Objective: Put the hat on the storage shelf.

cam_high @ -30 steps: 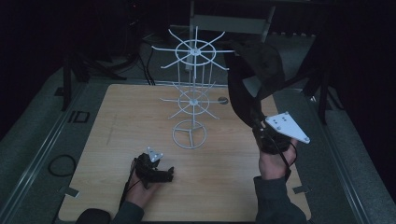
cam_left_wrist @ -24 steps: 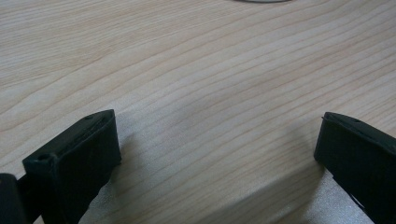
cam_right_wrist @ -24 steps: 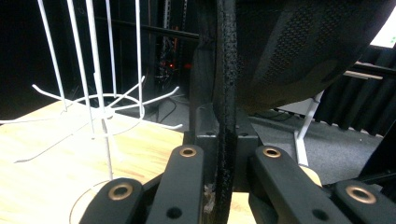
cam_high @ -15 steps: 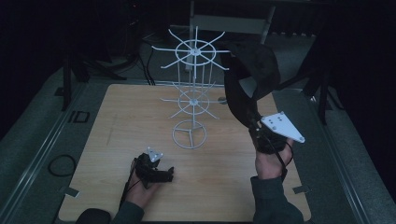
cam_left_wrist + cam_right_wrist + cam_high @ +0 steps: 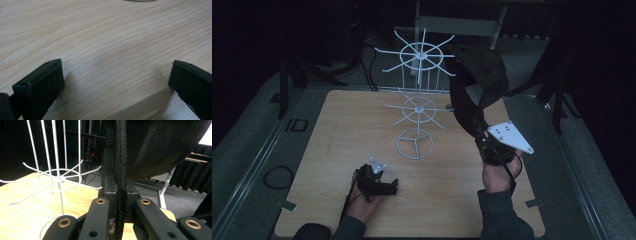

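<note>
High view, nearest the person: the left gripper [image 5: 379, 182] lay low on the wooden counter [image 5: 327, 150], held in the left hand [image 5: 364, 200]. Left gripper view showed its jaws spread wide over bare wood grain, nothing between them. Further along on the right, the right hand [image 5: 497, 175] held the right gripper [image 5: 484, 140] raised above the counter, its grey three-cornered plate [image 5: 510, 137] on top. Right gripper view showed its jaws pressed together on the black strap [image 5: 120, 182] of a dark bag [image 5: 484, 70], the strap running straight up between them. The bag hung up and beyond the gripper, just beside the upper ring of a white wire rack [image 5: 417, 100], whether touching its prongs could not be told. The rack stood upright near the counter's middle on a round wire base, with two tiers of radiating prongs. Behind it lay dark floor and stands.
</note>
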